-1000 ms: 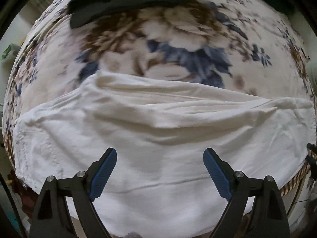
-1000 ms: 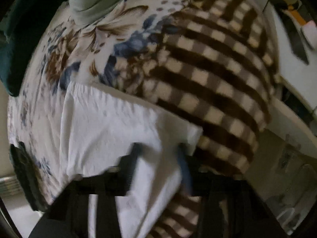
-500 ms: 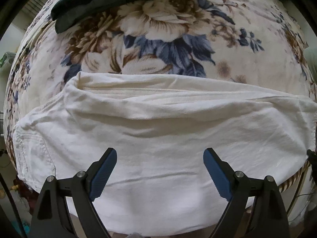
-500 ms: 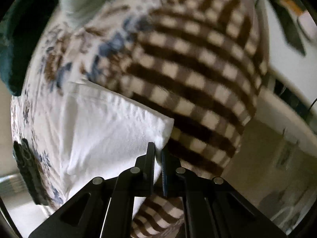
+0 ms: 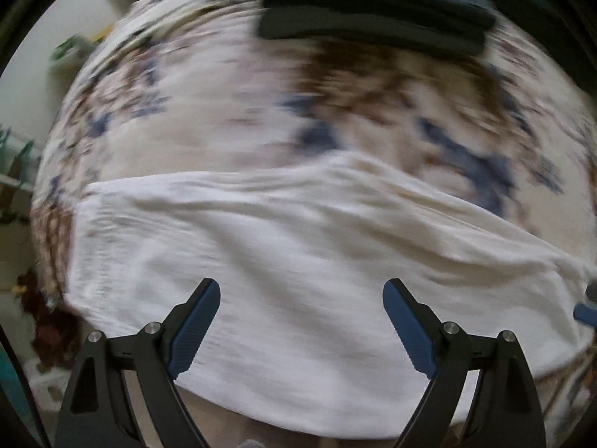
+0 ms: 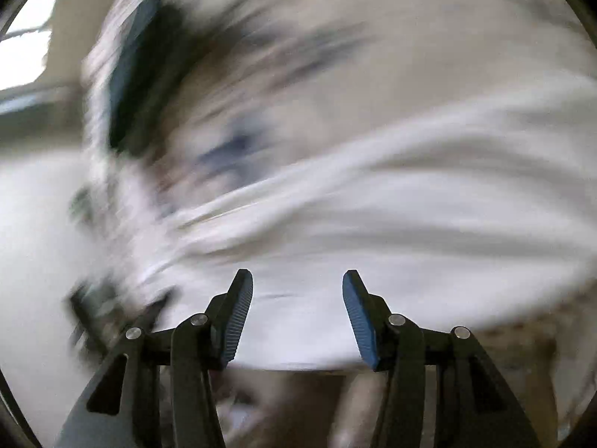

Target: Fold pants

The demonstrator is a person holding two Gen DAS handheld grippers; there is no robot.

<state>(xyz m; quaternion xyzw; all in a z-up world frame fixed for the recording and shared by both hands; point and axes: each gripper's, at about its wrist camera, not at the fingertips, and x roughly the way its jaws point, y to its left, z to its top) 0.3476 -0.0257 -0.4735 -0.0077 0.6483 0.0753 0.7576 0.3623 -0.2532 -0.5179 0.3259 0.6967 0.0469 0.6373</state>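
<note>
White pants (image 5: 298, 261) lie along the floral blanket's (image 5: 209, 112) near edge, both views blurred.
Left gripper (image 5: 301, 321) gapes wide, empty; right gripper (image 6: 297, 313) is opening, holding nothing; dark folded clothes (image 5: 373, 11) are cut off.

Pants (image 5: 298, 261) on blanket (image 5: 224, 112), folded clothes (image 5: 373, 18) behind them
</note>
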